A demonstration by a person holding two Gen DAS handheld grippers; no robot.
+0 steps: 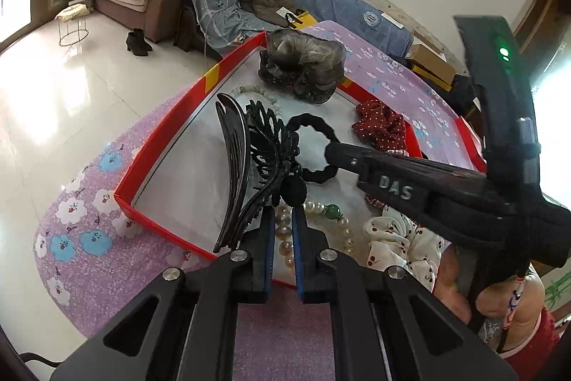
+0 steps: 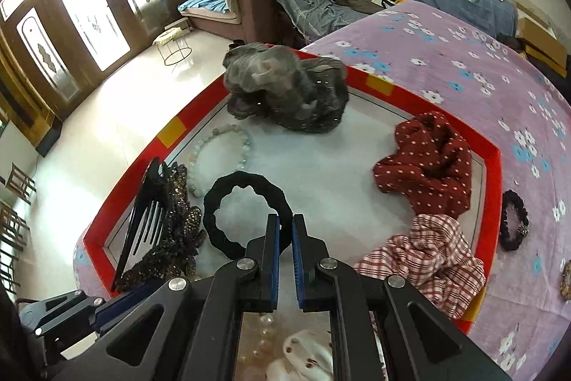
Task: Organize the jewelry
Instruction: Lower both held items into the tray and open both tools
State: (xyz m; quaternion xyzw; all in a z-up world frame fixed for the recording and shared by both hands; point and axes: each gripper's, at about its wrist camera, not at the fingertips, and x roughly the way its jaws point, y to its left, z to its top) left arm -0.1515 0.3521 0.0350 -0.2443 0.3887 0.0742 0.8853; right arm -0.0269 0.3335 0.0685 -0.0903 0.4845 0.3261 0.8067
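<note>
1. Left claw (image 1: 284, 211) was closed, its tips pinching the base of the black winged hair clip (image 1: 271, 145), which stood tilted above the near left corner of the red-rimmed tray (image 2: 494, 174).
2. Right claw (image 2: 285, 220) was also drawn almost fully together, with its tips down at the near rim of the black scrunchie (image 2: 214, 220). Whether any fabric was caught between the jaws could not be told.
3. The black scrunchie lay flat on the tray floor, just inside the near edge and just beside the hair clip.
4. Already in the tray were:
   - a grey hair piece (image 2: 285, 88) at the far edge;
   - a pale bead bracelet (image 2: 221, 138) by the left edge;
   - a red dotted scrunchie (image 2: 428, 163) and a checked one (image 2: 428, 249) along the right edge;
   - a pearl strand (image 1: 321, 206) and a white cherry-print scrunchie (image 1: 399, 238) at the near edge.
5. A small dark scrunchie (image 2: 514, 220) remained outside on the flowered tablecloth (image 2: 464, 59), just beyond the tray's right edge.
6. Judged step: arranging pieces inside the tray, with the clip in hand and the black scrunchie being addressed.
7. Next move, as judged: set the clip down clear of the pearls without snagging its teeth. The right claw would need to open before it could take a sure hold on the scrunchie.
</note>
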